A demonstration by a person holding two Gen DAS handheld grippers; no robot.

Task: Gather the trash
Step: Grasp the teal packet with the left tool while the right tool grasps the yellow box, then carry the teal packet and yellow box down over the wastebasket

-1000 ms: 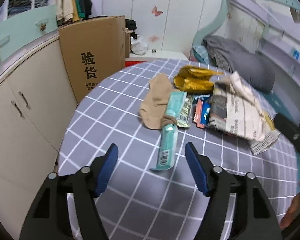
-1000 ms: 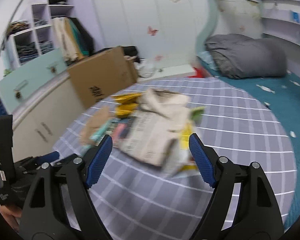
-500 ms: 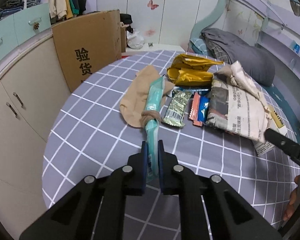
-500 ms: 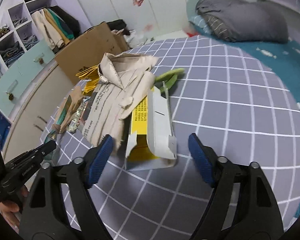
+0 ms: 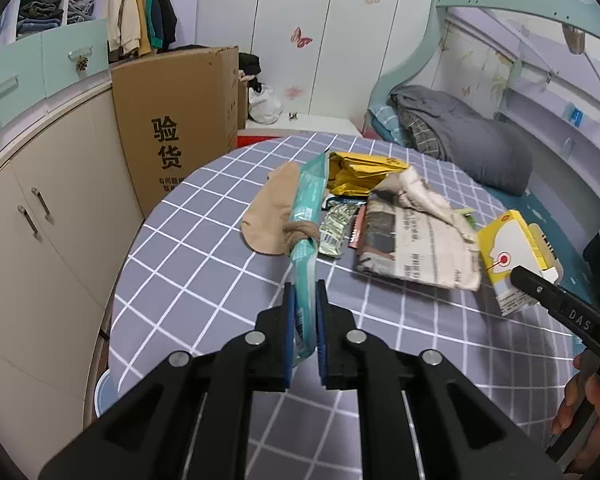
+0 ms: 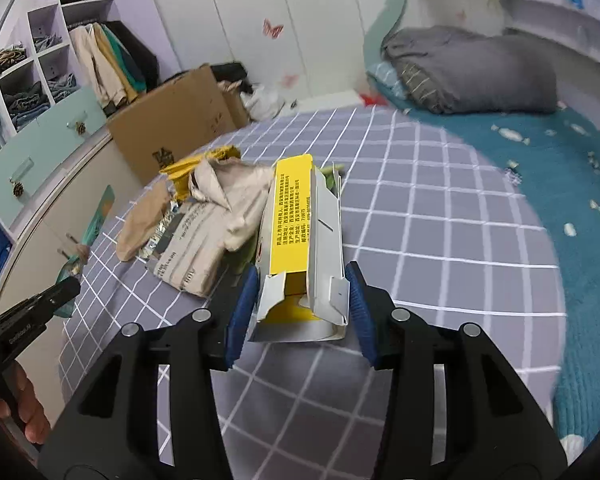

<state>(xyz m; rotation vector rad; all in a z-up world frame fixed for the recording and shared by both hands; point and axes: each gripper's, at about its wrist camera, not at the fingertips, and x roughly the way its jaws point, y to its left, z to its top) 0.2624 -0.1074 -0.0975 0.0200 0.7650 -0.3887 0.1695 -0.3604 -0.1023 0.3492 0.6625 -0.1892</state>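
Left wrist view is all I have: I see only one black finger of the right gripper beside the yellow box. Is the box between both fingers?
Observer: Yes. In the right wrist view the yellow box lies between both fingers of the right gripper, which have just been closing.
Operator: Do they press it already?
Observer: One blue pad meets a white flap; for the other side I cannot tell.
Operator: Which end faces the gripper?
Observer: The open end, with its flaps spread.
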